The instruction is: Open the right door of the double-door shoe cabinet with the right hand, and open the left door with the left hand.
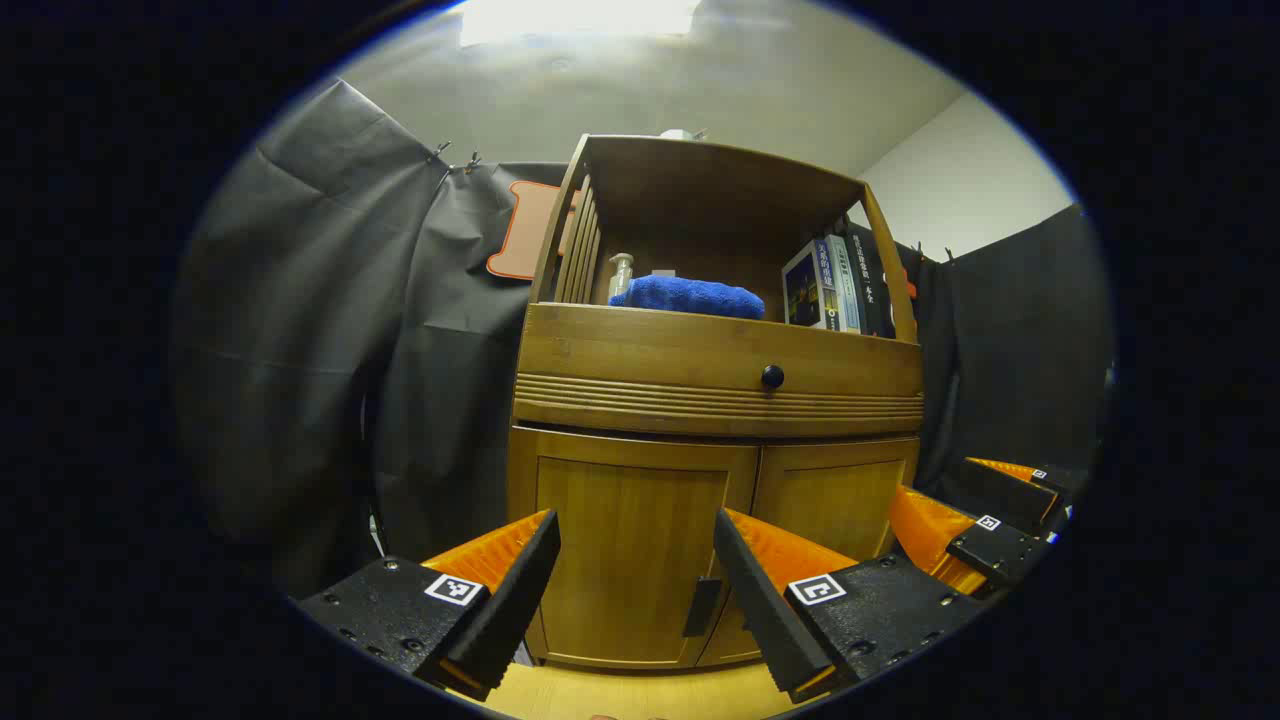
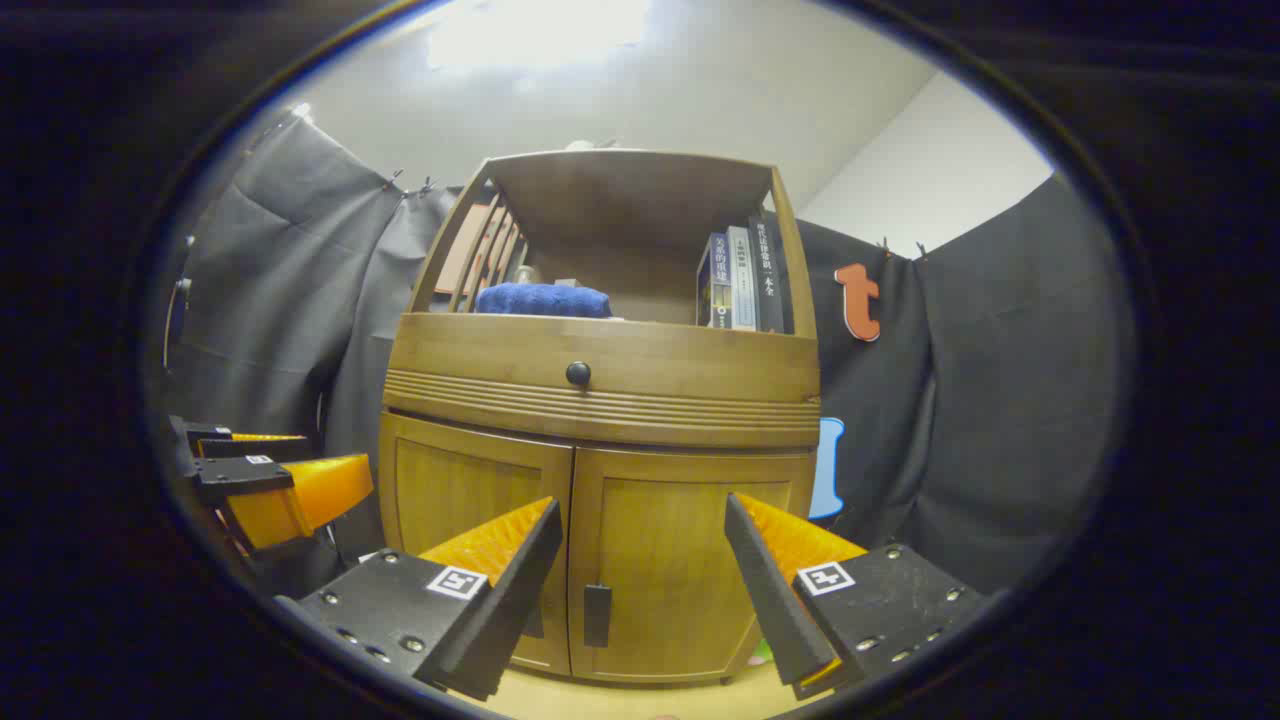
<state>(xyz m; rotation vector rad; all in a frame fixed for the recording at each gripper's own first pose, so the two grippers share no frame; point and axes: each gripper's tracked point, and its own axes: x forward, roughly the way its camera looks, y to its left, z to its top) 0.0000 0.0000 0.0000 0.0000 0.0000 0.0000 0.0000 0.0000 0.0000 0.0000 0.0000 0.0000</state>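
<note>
Before both tools stands the shoe cabinet point(image 2: 600, 440), its left door point(image 1: 630, 550) and right door point(image 2: 680, 560) closed. Left tool point(image 1: 635, 590) and right tool point(image 2: 640, 590) hang released, gripping nothing, short of the handles.

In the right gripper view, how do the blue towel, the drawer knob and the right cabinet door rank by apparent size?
Largest to smallest:
1. right cabinet door
2. blue towel
3. drawer knob
The towel lies farther back, so its true size is unsure.

Wooden shoe cabinet point(image 2: 600, 400), left door point(image 1: 630, 560) & right door point(image 2: 665, 565) both closed.
</note>
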